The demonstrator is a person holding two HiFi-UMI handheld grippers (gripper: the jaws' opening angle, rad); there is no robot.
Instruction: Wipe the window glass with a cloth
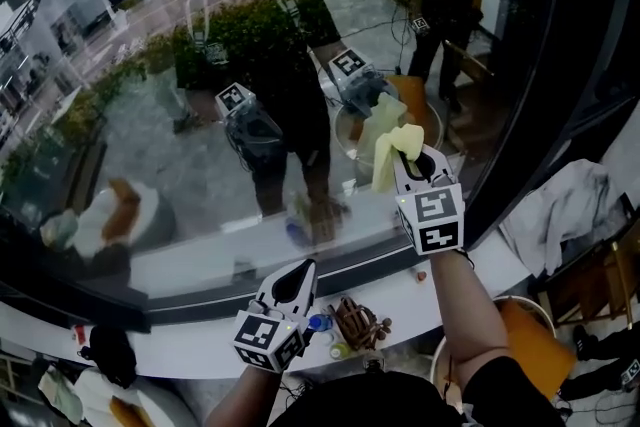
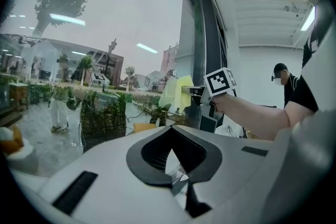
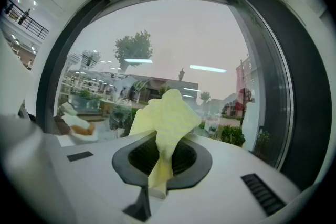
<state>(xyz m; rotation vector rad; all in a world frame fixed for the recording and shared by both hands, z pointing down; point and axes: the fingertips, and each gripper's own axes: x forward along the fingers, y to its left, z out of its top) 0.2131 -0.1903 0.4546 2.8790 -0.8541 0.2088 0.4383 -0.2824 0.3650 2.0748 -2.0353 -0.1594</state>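
The window glass (image 1: 150,135) fills most of the head view and shows reflections of both grippers. My right gripper (image 1: 408,155) is shut on a pale yellow cloth (image 1: 388,147), held up against or very near the glass at its right side, close to the dark window frame (image 1: 545,85). In the right gripper view the cloth (image 3: 165,118) stands up from the pinched jaws (image 3: 157,181) in front of the glass (image 3: 173,39). My left gripper (image 1: 303,267) hangs lower, over the white sill, jaws together with nothing clearly held. The left gripper view shows the cloth (image 2: 176,93) at the glass (image 2: 105,18).
A white sill (image 1: 180,360) runs below the glass, with a brown bundle (image 1: 356,323) and a small blue item (image 1: 318,322) on it. An orange stool (image 1: 535,340) and a white garment (image 1: 560,205) lie at the right. Another person (image 2: 282,78) stands in the room behind.
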